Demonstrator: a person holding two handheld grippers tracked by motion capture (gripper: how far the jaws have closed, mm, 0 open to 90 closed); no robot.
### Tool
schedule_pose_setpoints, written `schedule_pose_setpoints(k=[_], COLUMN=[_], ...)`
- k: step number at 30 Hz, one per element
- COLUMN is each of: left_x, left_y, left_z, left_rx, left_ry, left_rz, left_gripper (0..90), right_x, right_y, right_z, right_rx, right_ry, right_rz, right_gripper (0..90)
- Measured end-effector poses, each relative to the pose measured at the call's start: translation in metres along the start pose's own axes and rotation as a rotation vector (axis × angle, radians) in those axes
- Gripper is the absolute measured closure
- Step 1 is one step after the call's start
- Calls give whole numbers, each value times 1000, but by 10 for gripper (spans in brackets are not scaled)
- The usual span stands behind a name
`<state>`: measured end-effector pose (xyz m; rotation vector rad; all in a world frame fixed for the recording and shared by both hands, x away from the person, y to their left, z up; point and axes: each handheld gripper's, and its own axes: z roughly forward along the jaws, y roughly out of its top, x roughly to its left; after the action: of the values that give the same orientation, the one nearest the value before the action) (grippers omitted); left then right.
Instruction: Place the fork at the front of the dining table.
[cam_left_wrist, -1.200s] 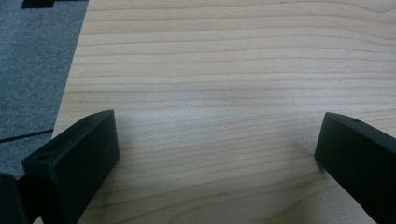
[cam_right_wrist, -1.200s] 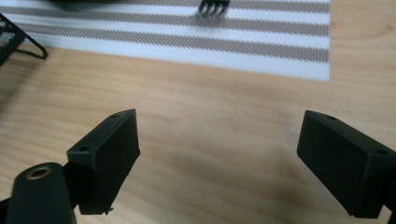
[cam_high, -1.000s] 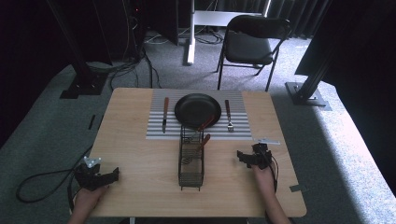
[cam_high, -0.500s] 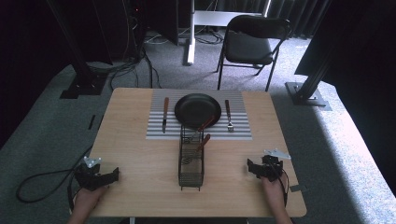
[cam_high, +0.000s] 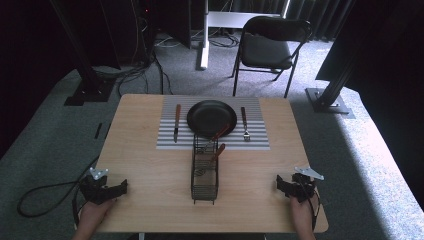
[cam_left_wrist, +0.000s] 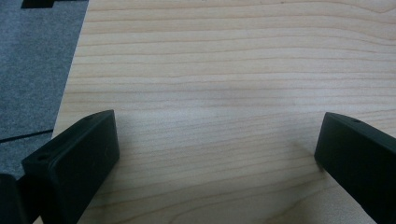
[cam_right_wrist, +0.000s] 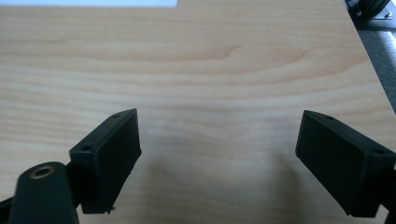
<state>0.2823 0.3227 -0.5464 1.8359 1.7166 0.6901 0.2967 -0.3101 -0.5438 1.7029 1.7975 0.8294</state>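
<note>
A black plate (cam_high: 211, 117) sits on a grey striped placemat (cam_high: 165, 140) at the table's far middle. A knife (cam_high: 176, 121) lies left of the plate and a fork (cam_high: 244, 123) lies right of it. In front of the mat stands a black wire basket (cam_high: 205, 170) with two wooden-handled utensils (cam_high: 219, 141) leaning out of it. My left gripper (cam_high: 119, 188) rests open at the near left corner, its jaws (cam_left_wrist: 219, 154) wide apart over bare wood. At the near right edge, my right gripper (cam_high: 280, 184) rests open too, with nothing between its jaws (cam_right_wrist: 217, 154).
The wooden table (cam_high: 150, 170) ends close to both grippers, with grey carpet (cam_left_wrist: 32, 60) beyond its left edge. A black chair (cam_high: 267, 47) stands behind the table. A cable (cam_high: 40, 192) trails on the floor at the left.
My right gripper has drawn back from the table's middle right toward the near right edge. The left gripper has stayed where it was.
</note>
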Motion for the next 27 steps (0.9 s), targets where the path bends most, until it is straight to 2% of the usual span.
schedule_pose_setpoints(k=[9, 15, 26, 27], left_x=[0, 0, 0, -1], left_y=[0, 0, 0, 0], left_z=[0, 0, 0, 0], left_rx=[-1, -1, 0, 3], left_ry=[0, 0, 0, 10], left_rz=[-1, -1, -2, -12], left_gripper=[0, 0, 0, 0], right_x=[-5, -6, -6, -6], right_y=[-7, -10, -17, -17], right_z=[0, -2, -10, -10], right_rx=[29, 24, 25, 25], right_ry=[-20, -24, 1, 1], right_rz=[-9, -13, -36, -36], right_gripper=[129, 118, 121, 121])
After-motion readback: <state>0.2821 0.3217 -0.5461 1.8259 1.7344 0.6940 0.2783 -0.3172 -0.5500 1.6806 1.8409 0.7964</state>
